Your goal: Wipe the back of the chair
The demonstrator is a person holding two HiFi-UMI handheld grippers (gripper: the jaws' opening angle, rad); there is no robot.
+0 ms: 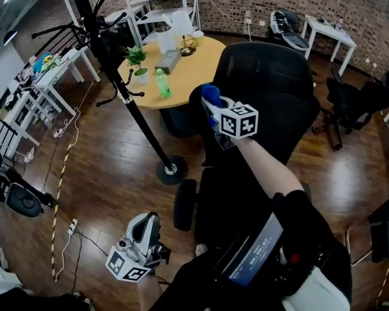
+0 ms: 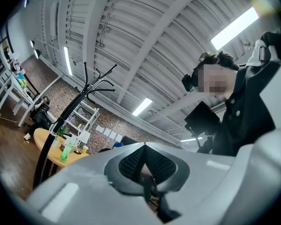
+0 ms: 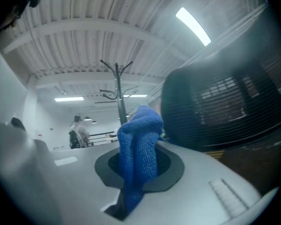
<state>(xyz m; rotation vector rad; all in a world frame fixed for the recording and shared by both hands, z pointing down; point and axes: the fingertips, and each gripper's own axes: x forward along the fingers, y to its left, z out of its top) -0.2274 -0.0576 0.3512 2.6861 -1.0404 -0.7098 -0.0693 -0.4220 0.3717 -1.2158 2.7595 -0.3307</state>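
Holding a blue cloth (image 1: 210, 94) pinched between its closed jaws, the right gripper (image 1: 212, 109) is raised at the left edge of a black mesh chair back (image 1: 272, 83). A person's bare forearm reaches up to it from the bottom of the head view. In the right gripper view the cloth stands bunched and upright out of the jaws, and the dark mesh fills the right side of the picture just beside it. That view is hazy, so whether the cloth touches the mesh or sits a little short of it cannot be settled.

The chair back stands upright, its long axis running top to bottom, with the seat below it and nearer the person. It lies to the right of the cloth, so the next stroke would probably carry the cloth rightward across the mesh, or down along it.

The left gripper (image 1: 142, 241) hangs low near the person's body, well apart from the chair and much the farther of the two. In its own view its jaws are pressed together with nothing between them, pointing up toward the ceiling lights.

Behind the chair is a round wooden table (image 1: 201, 60) with a green bottle (image 1: 163, 83) and a small plant (image 1: 137, 58). A black coat stand (image 1: 120, 83) rises to its left.
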